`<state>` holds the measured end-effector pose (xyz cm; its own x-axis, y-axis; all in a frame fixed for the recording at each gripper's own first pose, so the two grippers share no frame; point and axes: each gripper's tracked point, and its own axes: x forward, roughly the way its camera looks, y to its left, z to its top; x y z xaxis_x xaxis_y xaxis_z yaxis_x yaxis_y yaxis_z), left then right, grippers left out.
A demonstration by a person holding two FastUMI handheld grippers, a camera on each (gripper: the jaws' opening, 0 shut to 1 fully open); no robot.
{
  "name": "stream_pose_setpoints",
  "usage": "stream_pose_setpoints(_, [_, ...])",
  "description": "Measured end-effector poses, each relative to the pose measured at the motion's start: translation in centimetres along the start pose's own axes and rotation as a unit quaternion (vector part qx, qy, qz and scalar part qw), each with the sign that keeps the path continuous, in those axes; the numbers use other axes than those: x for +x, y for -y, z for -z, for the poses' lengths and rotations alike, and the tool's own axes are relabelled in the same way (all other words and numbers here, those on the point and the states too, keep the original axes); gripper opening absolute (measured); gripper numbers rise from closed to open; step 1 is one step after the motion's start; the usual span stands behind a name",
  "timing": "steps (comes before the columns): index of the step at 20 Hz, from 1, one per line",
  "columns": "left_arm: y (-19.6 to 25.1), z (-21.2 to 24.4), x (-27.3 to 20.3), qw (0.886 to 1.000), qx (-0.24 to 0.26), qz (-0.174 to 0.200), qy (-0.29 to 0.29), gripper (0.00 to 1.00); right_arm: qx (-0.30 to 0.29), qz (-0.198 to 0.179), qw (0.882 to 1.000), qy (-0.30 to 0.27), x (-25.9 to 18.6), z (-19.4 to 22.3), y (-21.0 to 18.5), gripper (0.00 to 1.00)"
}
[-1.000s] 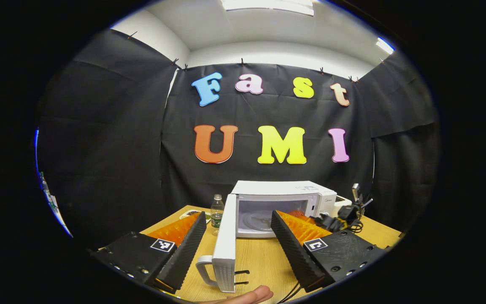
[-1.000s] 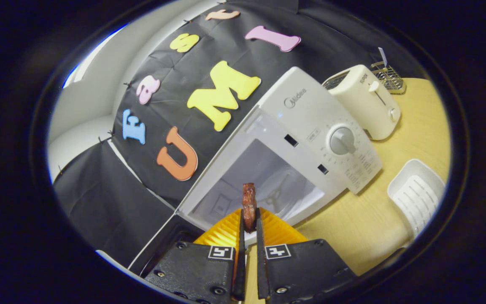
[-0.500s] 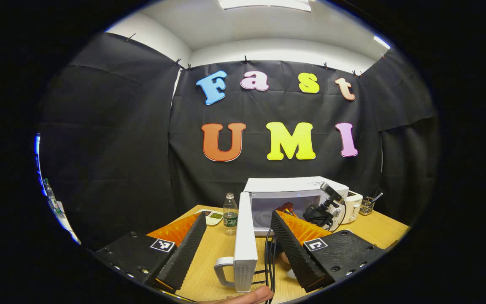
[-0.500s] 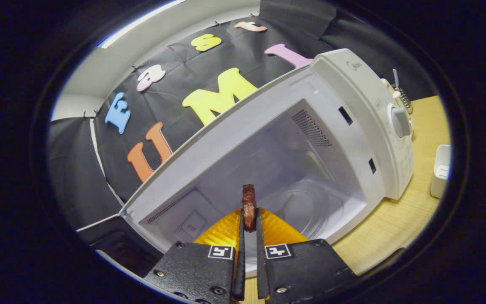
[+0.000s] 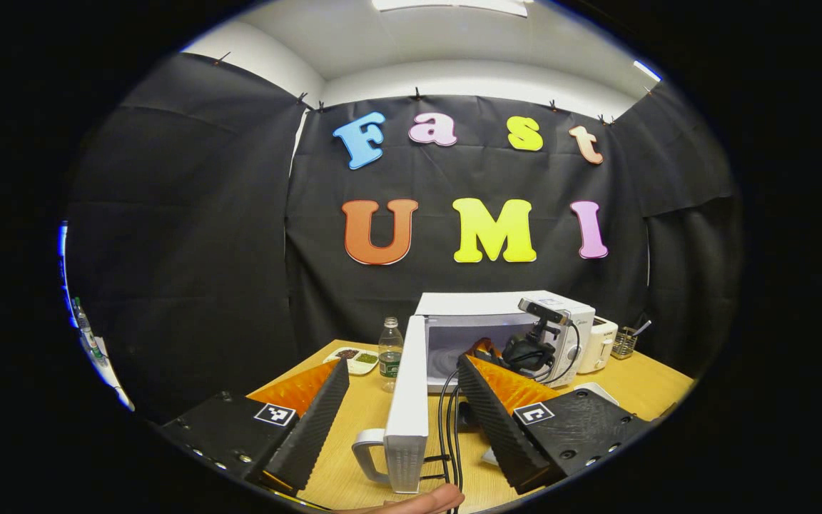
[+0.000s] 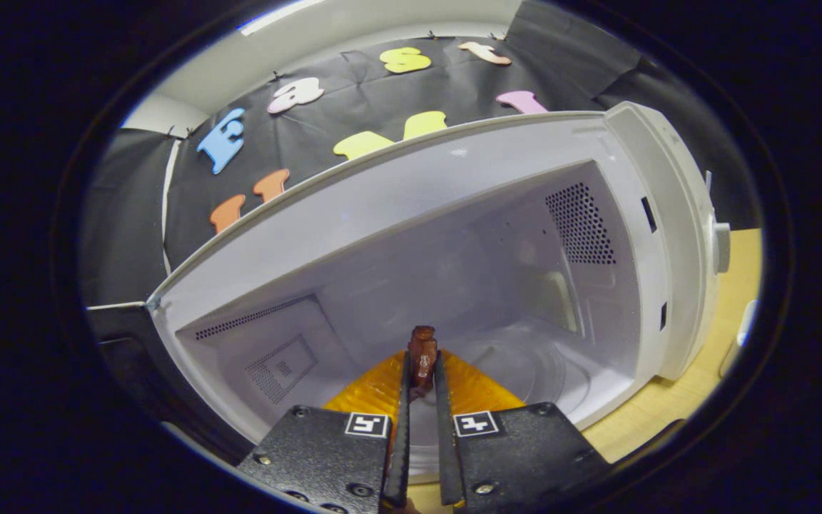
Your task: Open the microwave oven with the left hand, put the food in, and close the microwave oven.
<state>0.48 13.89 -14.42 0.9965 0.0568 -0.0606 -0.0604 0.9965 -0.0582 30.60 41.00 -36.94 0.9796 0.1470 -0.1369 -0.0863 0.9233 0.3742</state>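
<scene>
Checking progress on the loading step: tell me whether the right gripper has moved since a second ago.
Yes. The right gripper, shut on the food, has advanced toward the microwave cavity, which looms larger.

The left gripper view looks from low over the table (image 5: pixel 354 417), held level and well back, facing the booth wall across the table's length; the microwave oven (image 5: pixel 504 335) stands small and far ahead, its open door (image 5: pixel 411 410) edge-on and close to the lens. The right gripper view sits very close at the oven's mouth, rolled so the microwave oven (image 6: pixel 454 285) appears tilted, and looks straight into its cavity. Both views share the oven, the wall behind it and a strip of table; the left gripper view also takes in the right tool (image 5: pixel 486 350) at the oven's opening.
</scene>
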Motion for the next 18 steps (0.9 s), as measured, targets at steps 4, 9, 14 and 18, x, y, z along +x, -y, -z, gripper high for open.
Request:
stream_pose_setpoints(4, [0.1, 0.2, -0.1, 1.0, 0.002, 0.0, -0.004, 0.95, -0.052, 0.018, 0.998, -0.011, 0.4, 0.5, 1.1, 0.21])
stream_pose_setpoints(9, [0.2, -0.2, -0.7, 1.0, 0.006, -0.003, -0.001, 0.95, -0.118, 0.011, 0.993, -0.016, -1.0, -1.5, 1.7, 0.88])
stream_pose_setpoints(14, [0.4, -1.0, -2.2, 1.0, 0.008, -0.001, 0.007, 0.95, -0.148, -0.026, 0.988, -0.048, -4.8, -3.1, 1.8, 0.96])
stream_pose_setpoints(18, [-0.3, -1.7, -3.7, 1.0, 0.017, -0.006, 0.018, 0.95, -0.164, -0.042, 0.984, -0.048, -9.6, -5.9, 3.1, 0.96])
